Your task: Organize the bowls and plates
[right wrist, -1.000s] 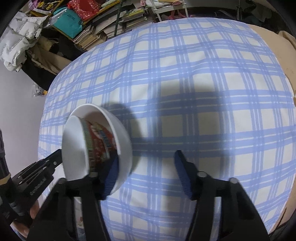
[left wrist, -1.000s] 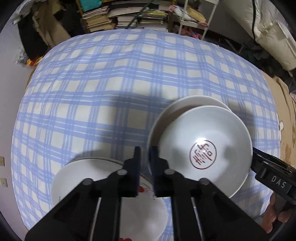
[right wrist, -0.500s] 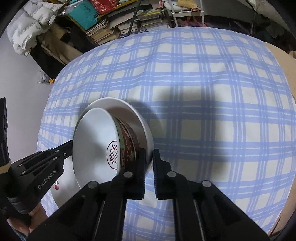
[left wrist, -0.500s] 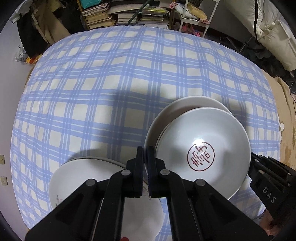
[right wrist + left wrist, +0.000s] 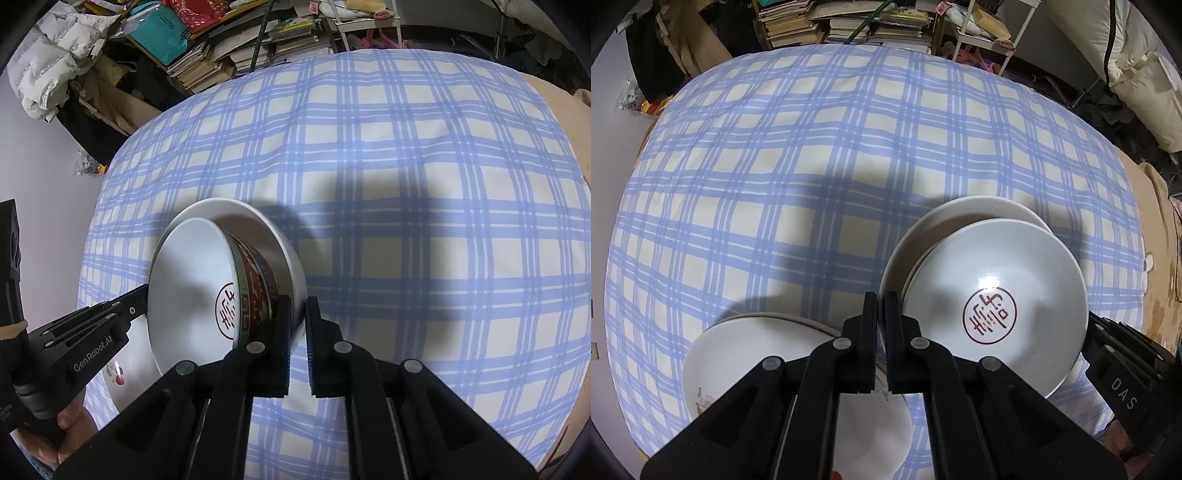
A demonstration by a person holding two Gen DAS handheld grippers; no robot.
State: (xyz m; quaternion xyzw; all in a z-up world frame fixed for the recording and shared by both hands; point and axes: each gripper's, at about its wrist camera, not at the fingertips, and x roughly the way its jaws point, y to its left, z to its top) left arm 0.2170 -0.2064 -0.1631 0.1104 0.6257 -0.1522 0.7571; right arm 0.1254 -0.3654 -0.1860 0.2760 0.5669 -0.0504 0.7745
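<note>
right hand-held gripper (image 5: pixel 297 325) clamped on outer white bowl (image 5: pixel 284 243) rim, patterned bowl (image 5: pixel 192 288) nested inside, left hand-held gripper (image 5: pixel 881 317) pinching the same bowl's rim, checked cloth (image 5: pixel 812 147)

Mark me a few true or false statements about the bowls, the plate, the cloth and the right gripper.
1. The red-seal bowl sits nested inside a plain white bowl. True.
2. The right gripper stands wide open. False: its fingers are shut on the white bowl's rim.
3. The cloth is red striped. False: it is a blue and white check.
4. A white plate lies beside the bowls. True.
</note>
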